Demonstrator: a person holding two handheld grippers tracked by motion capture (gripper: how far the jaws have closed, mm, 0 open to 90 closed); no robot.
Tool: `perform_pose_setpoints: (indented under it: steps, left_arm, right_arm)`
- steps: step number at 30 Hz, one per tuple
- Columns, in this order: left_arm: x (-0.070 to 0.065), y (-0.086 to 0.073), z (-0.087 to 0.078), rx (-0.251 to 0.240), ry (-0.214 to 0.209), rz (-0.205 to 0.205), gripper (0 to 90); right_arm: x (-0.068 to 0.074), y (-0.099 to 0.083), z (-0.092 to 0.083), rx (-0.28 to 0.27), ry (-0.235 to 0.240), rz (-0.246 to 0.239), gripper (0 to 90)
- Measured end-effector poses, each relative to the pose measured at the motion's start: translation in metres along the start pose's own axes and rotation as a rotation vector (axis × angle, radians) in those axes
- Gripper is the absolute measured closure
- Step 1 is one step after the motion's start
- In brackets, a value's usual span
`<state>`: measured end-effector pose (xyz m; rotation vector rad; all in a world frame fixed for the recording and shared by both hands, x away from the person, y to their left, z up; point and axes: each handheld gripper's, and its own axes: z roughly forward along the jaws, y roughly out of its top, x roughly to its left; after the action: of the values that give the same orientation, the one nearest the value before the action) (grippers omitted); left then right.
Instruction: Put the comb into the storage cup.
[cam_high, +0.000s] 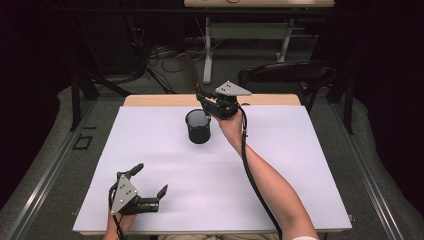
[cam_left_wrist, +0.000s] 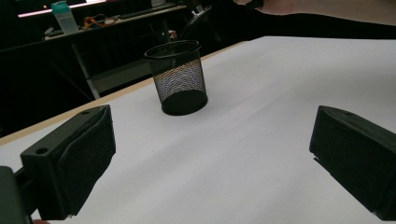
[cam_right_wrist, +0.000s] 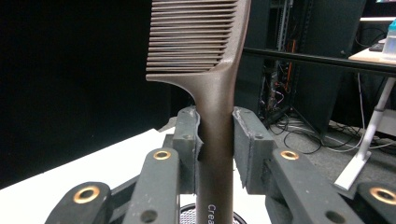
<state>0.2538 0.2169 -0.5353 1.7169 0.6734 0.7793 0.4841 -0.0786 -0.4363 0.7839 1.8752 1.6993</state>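
- Flat white table top (cam_high: 280, 165), wood edge at the far side; dark room behind with grey floor, cables, a second desk (cam_high: 260, 4).
- Black wire-mesh cylinder cup (cam_high: 198, 126) stands upright on the far-centre of the table.
- Right gripper (cam_high: 207, 106) raised just beside the cup — clamped on a dark brown plastic comb (cam_right_wrist: 205, 84), teeth up.
- Left gripper (cam_high: 150, 181) low at the near-left corner — jaws spread wide, nothing between them.

A mesh cup (cam_high: 198, 126) stands upright on the surface (cam_high: 280, 165), toward its far side and near the middle. The right hand-held gripper (cam_high: 206, 104) is raised just above and behind the cup, with a comb (cam_right_wrist: 205, 70) between its jaws (teeth end up). The left hand-held gripper (cam_high: 150, 181) sits at the near left corner, well apart from the cup.
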Motion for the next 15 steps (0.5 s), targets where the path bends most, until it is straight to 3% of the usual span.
perform_pose_setpoints:
  steps: [15]
  left_arm:
    - [0.0003, -0.0005, -0.0002, 0.003, 0.0, -0.003, 0.3]
  right_arm:
    - [0.0001, -0.0043, 0.0094, -0.008, 0.012, 0.008, 72.6]
